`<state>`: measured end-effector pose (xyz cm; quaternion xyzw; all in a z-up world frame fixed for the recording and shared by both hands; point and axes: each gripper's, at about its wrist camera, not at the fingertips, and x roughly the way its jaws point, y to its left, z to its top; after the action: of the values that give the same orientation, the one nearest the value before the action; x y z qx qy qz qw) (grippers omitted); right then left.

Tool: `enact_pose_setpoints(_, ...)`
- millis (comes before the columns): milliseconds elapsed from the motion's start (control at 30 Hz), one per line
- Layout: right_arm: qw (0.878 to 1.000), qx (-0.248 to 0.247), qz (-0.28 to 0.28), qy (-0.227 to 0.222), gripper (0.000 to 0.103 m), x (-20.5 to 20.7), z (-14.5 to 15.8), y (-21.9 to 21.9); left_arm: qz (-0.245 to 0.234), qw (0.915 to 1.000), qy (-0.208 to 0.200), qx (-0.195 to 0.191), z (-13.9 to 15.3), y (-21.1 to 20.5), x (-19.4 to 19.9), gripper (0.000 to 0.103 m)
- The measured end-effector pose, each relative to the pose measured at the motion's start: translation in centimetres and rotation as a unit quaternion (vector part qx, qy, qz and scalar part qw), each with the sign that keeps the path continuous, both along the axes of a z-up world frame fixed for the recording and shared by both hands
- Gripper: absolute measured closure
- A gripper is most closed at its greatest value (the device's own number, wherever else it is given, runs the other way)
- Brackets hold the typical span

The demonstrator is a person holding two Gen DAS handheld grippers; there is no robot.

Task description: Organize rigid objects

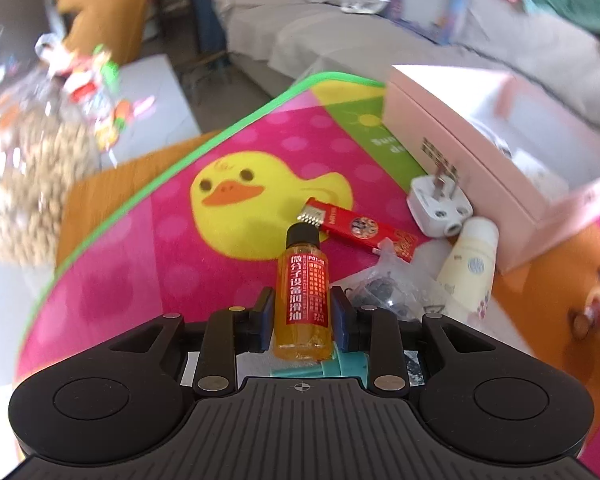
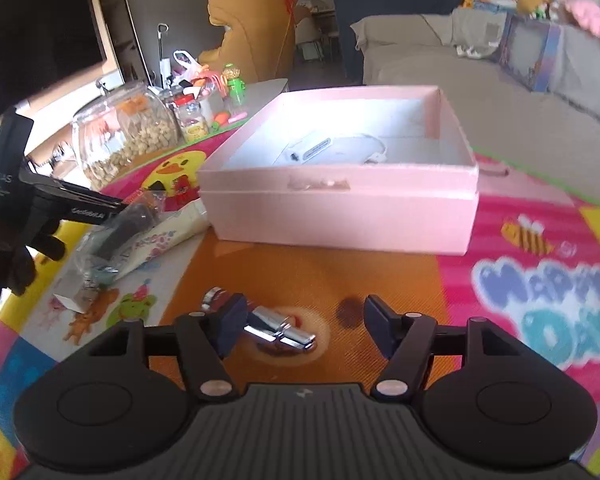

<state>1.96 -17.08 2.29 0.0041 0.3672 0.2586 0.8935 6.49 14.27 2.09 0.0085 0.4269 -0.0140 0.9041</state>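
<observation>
A: Lubricant oil bottle (image 1: 302, 296) – where's it at, left wrist view?

B: Clamped in the left gripper (image 1: 302, 316), blue pads (image 1: 265, 316) pressing both sides, cap pointing fwd. Looks lifted over the play mat (image 1: 148, 248), not in the pink box (image 1: 460, 148) yet.

A: What else is out?

B: Red packet (image 1: 360, 229), white plug adapter (image 1: 440, 208) touching the box wall, cream tube (image 1: 470, 266) just beside it, clear bag w/ dark bits (image 1: 384, 288) under the bottle's right. All on the mat near the box. Blurry jar of nuts (image 1: 24, 168) off left.

A: Right wrist view?

B: Right gripper (image 2: 304, 330) has its fingers spread wide, gripping nothing. Chrome metal fitting (image 2: 278, 326) lies on the mat btw them, closer to the left finger (image 2: 230, 328). Box (image 2: 340, 200) straight ahead, open top; only a white adapter w/ cable (image 2: 320, 147) inside, as far as I can tell.

A: Progress?

B: Early, I'd say – one item boxed, most left outside. Left gripper (image 2: 60, 208) shows at the far left over the bag (image 2: 112, 240) and tube (image 2: 168, 236).

A: Obstacles?

B: Near box wall stands btw fitting and the inside, so prob needs lifting over. Loose pile by the box corner is crowded; bag could snag.
</observation>
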Motion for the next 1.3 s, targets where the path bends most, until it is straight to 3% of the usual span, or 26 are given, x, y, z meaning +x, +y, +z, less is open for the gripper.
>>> enact_pose_setpoints(133,0.999,-0.021,0.011,-0.032,0.038,-1.2,0.2,1.3,0.006,0.9999,-0.010,0.009,0.1,-0.4,-0.4,0.071)
enact_pose_setpoints(333,0.992,-0.098,0.030,-0.069,0.038,-2.3,0.0,2.4,0.003,0.9978,-0.065,0.016,1.3,-0.7,-2.5,0.071)
enact_pose_setpoints(500,0.995,-0.085,0.009,-0.053,0.038,-2.1,-0.1,2.0,-0.001,0.9938,-0.111,-0.014,4.1,-1.4,-5.3,0.071)
enact_pose_setpoints(667,0.993,-0.104,0.020,-0.048,0.037,-2.2,-0.7,3.1,-0.052,0.9864,-0.147,-0.051,6.2,-4.2,-9.1,0.071)
enact_pose_setpoints(767,0.993,-0.106,0.015,-0.047,0.036,-1.9,-0.6,2.9,-0.088,0.9842,-0.127,-0.086,5.2,-6.6,-10.6,0.071)
enact_pose_setpoints(900,0.993,-0.107,0.007,-0.043,0.036,-1.5,-0.6,2.5,-0.113,0.9882,-0.080,-0.067,2.2,-9.4,-10.7,0.071)
enact_pose_setpoints(1033,0.994,-0.102,0.004,-0.040,0.035,-1.6,-0.7,2.3,-0.100,0.9922,-0.035,-0.067,0.8,-10.1,-9.7,0.071)
enact_pose_setpoints(1167,0.996,-0.086,0.005,-0.033,0.022,-1.5,-0.9,2.1,-0.082,0.9945,0.003,-0.066,-0.1,-10.7,-9.1,0.071)
enact_pose_setpoints(1300,0.996,-0.088,0.014,-0.024,0.006,-1.7,-1.1,2.5,-0.069,0.9945,-0.003,-0.078,-0.4,-10.3,-9.5,0.071)
